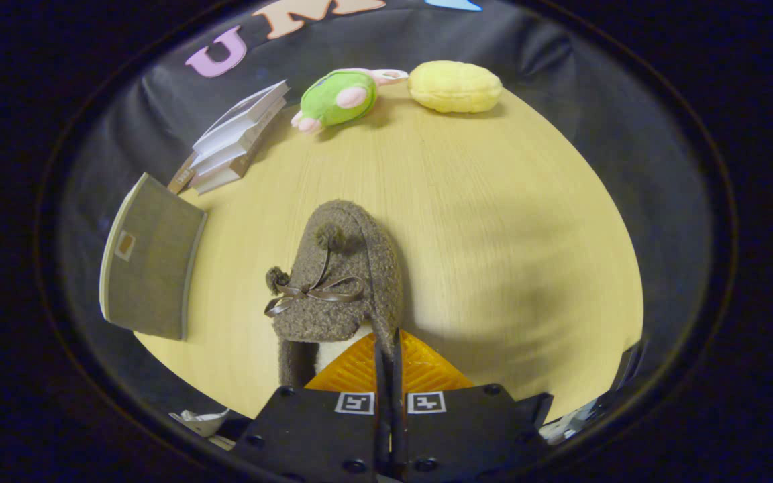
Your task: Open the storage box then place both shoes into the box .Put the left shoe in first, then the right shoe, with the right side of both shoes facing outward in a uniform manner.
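A brown fleecy slipper (339, 275) with a thin ribbon bow and two pompoms lies on the wooden table (494, 221), toe pointing away, just ahead of the gripper (390, 352). The fingers are pressed close together and seem to pinch the rim of its heel opening, though the contact is hard to make out. A grey storage box (148, 265) sits well apart from the slipper

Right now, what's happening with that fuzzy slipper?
A hand-held gripper has its fingers closed together on the heel edge of a brown fuzzy slipper, holding it over the wooden table. A grey box stands off to one side, and a green plush toy lies beyond.
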{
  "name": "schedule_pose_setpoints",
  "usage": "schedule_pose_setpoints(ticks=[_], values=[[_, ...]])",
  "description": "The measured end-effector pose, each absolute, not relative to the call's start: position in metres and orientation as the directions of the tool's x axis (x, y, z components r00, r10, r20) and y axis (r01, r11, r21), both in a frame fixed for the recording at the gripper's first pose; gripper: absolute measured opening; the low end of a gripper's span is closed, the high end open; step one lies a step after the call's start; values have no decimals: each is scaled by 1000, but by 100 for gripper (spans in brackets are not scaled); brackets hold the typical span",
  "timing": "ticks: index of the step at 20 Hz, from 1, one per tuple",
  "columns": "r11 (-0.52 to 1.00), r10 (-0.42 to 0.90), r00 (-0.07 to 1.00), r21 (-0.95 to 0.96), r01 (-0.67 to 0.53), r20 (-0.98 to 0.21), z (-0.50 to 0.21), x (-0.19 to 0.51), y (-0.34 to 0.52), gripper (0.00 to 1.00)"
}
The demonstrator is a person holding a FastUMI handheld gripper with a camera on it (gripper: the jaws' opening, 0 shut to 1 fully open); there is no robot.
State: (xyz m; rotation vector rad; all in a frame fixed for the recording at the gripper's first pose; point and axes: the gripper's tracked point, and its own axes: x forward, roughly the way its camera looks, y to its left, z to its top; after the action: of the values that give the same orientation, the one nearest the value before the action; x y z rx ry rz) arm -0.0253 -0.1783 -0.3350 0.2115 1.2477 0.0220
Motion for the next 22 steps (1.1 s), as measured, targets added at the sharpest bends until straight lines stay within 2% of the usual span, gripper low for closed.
schedule_pose_setpoints(ticks=[4,9,22], values=[[954,155,338,230,193,-928,-311,-17,-163,4],[945,125,368,224,240,-921,-279,-7,-145,4],[940,211,471,309,143,-857,-198,18,-34,4]])
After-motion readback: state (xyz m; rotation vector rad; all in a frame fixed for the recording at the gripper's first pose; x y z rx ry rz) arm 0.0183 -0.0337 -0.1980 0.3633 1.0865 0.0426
